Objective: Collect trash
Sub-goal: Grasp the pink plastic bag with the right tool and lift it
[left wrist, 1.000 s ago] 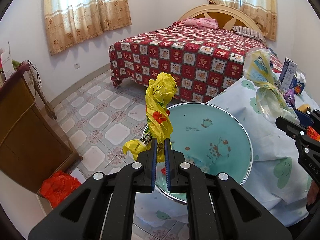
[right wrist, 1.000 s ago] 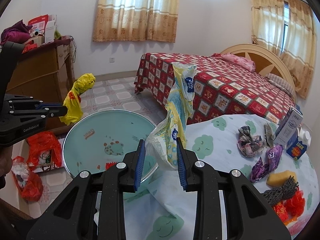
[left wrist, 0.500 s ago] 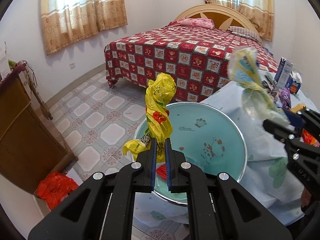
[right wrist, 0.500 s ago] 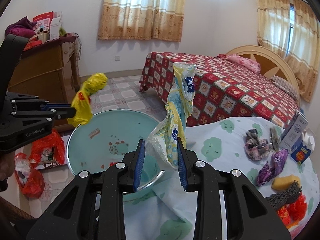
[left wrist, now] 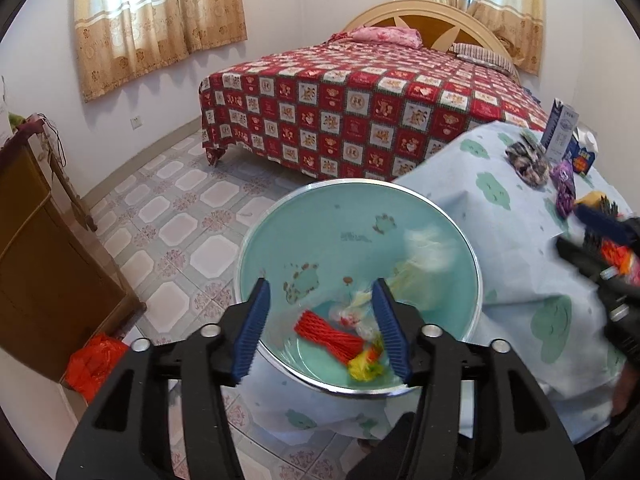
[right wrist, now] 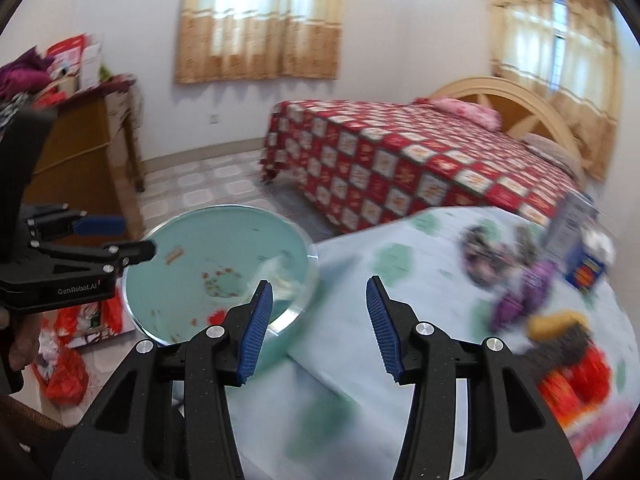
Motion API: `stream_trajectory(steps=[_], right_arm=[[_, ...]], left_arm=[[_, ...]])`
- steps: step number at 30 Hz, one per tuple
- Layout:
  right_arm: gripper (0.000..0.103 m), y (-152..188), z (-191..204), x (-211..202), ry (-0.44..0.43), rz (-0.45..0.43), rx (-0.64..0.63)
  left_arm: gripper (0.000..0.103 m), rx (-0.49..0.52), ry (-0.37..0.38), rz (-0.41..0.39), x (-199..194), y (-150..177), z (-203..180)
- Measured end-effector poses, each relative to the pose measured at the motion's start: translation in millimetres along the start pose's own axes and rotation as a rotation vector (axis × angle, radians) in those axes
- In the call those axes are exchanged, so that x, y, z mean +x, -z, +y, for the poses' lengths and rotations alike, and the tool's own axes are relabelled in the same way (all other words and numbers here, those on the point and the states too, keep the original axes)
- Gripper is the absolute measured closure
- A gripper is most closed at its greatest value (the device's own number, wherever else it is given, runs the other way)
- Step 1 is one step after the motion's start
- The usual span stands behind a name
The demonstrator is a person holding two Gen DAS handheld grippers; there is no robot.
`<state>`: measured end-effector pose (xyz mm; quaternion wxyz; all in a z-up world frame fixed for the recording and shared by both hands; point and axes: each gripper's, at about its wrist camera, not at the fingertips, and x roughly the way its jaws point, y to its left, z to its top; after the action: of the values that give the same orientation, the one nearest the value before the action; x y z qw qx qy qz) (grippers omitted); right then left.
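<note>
Left gripper (left wrist: 322, 328): jaws spread wide and empty, poised above the teal basin (left wrist: 256, 240). A second ago it pinched a twisted yellow wrapper (left wrist: 366, 368); that wrapper now lies at the basin's near rim beside a red mesh piece (left wrist: 328, 336).

Right gripper (right wrist: 320, 328): likewise spread and empty, over the clouded blue cloth of the surface (right wrist: 360, 320). The clear printed bag (left wrist: 424, 260) it carried half a second ago now sits inside the basin, blurred.

Finding: both items released into the basin; two pieces collected. Remaining trash on the surface: a dark crumpled wrapper (right wrist: 480, 256), a purple wrapper (right wrist: 520, 296), a yellow sponge-like item (right wrist: 556, 322), and red netting (right wrist: 576, 376), all motion-blurred.

Legible writing: "GenRobot.AI" on the left gripper's body, seen from the right wrist view. The carton (left wrist: 560, 136) print cannot be read.
</note>
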<state>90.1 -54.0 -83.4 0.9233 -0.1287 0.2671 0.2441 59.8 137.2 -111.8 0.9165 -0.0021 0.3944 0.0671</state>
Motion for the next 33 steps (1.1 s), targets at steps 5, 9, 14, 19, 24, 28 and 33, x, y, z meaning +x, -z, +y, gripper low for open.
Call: stream_trajectory(steps=[5, 9, 14, 19, 24, 28, 33], right_arm=[[0.053, 36, -58, -56, 0.174, 0.002, 0.126], [0.050, 79, -114, -94, 0.328, 0.038, 0.279], [0.050, 118, -166, -114, 0.420, 0.076, 0.441], [0.050, 124, -178, -102, 0.387, 0.093, 0.496], [0.063, 136, -183, -82, 0.353, 0.151, 0.549], [0.080, 139, -183, -87, 0.328, 0.151, 0.550], [0.083, 139, -185, -109, 0.340, 0.119, 0.518]], left_arm=[[0.048, 0.051, 0.041, 0.015, 0, 18, -27], [0.048, 0.099, 0.068, 0.018, -3, 26, -45], [0.047, 0.124, 0.072, 0.007, -9, 31, -53], [0.047, 0.141, 0.071, 0.011, -10, 34, -60], [0.047, 0.153, 0.081, 0.014, -11, 35, -65], [0.047, 0.169, 0.097, 0.000, -13, 32, -74], [0.048, 0.231, 0.141, -0.045, -27, 28, -109]])
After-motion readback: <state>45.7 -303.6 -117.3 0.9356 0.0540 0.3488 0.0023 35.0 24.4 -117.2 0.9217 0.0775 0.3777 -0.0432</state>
